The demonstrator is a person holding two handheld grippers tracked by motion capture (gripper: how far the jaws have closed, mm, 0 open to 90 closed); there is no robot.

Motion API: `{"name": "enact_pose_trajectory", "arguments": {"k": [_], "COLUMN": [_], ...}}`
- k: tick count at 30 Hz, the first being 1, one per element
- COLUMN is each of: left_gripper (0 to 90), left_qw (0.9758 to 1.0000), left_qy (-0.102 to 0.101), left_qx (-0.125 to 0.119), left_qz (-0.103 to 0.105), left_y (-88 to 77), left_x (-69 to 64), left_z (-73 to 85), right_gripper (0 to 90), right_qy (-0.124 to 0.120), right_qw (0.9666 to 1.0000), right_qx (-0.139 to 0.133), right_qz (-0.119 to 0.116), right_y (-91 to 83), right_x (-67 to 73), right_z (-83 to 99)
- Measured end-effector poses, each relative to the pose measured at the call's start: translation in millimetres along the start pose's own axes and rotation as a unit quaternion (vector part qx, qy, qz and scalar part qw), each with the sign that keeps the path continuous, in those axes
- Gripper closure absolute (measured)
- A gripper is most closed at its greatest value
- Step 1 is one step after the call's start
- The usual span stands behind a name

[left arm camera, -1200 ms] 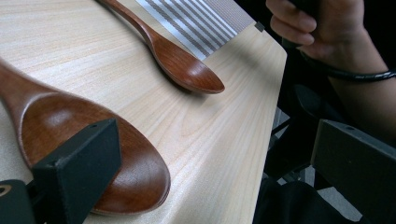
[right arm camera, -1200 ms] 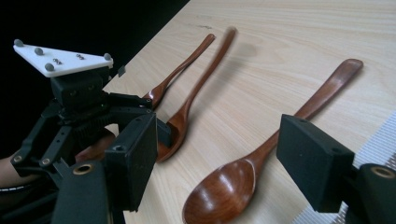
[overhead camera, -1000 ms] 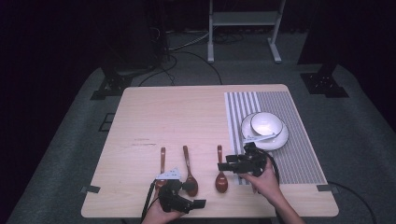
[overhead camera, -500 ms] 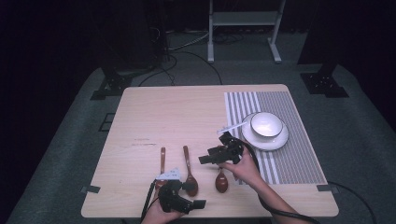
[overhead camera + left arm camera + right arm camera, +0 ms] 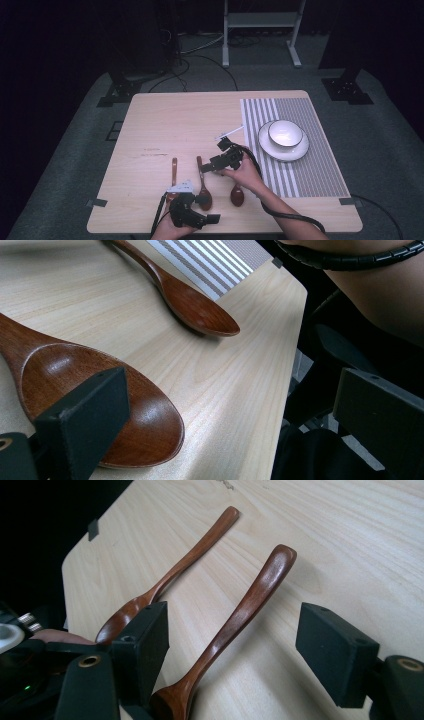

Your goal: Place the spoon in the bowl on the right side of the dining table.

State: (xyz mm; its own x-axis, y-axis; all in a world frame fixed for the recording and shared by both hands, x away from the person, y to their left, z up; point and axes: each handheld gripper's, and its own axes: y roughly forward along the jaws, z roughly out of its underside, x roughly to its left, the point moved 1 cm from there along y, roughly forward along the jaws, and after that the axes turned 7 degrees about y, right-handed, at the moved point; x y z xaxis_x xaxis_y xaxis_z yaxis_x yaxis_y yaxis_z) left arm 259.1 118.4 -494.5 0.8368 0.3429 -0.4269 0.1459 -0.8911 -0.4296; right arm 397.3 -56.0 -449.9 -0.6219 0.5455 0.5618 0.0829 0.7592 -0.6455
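Three brown wooden spoons lie side by side near the table's front edge: a left spoon (image 5: 173, 172), a middle spoon (image 5: 203, 187) and a right spoon (image 5: 236, 194). My right gripper (image 5: 207, 167) is open and low over the middle spoon's handle (image 5: 250, 605), one jaw on each side of it and no contact visible; the left spoon (image 5: 175, 575) lies beyond. My left gripper (image 5: 206, 215) rests open at the front edge. One of its jaws stands over the middle spoon's bowl (image 5: 145, 425), with the right spoon (image 5: 195, 310) farther off.
A white bowl (image 5: 285, 133) sits on a white plate (image 5: 295, 151) on a grey striped placemat (image 5: 320, 170) at the table's right. A person's forearm (image 5: 380, 295) crosses behind the left gripper. The table edge (image 5: 290, 365) is close.
My right gripper has travelled left, from beside the plate on the placemat to the middle spoon's handle. The left gripper and the spoons have stayed put.
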Motion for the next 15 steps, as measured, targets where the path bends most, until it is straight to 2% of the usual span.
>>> {"name": "enact_pose_trajectory", "arguments": {"k": [12, 15], "left_gripper": [0.4, 0.4], "left_qw": [1.0, 1.0], "left_qy": [0.002, 0.002], "left_qx": [0.0, 0.0], "left_qz": [0.001, 0.002], "left_y": [0.0, -0.2], "left_x": [0.4, 0.6], "left_z": [0.0, 0.0], "right_gripper": [28.8, 31.5], "right_qy": [0.001, 0.004], "right_qw": [0.9996, 0.9994], "right_qx": [0.02, 0.024], "right_qz": [0.017, 0.026], "right_y": [18.7, 22.4], "right_x": [0.3, 0.0], "right_z": [-11.0, -13.7]}}
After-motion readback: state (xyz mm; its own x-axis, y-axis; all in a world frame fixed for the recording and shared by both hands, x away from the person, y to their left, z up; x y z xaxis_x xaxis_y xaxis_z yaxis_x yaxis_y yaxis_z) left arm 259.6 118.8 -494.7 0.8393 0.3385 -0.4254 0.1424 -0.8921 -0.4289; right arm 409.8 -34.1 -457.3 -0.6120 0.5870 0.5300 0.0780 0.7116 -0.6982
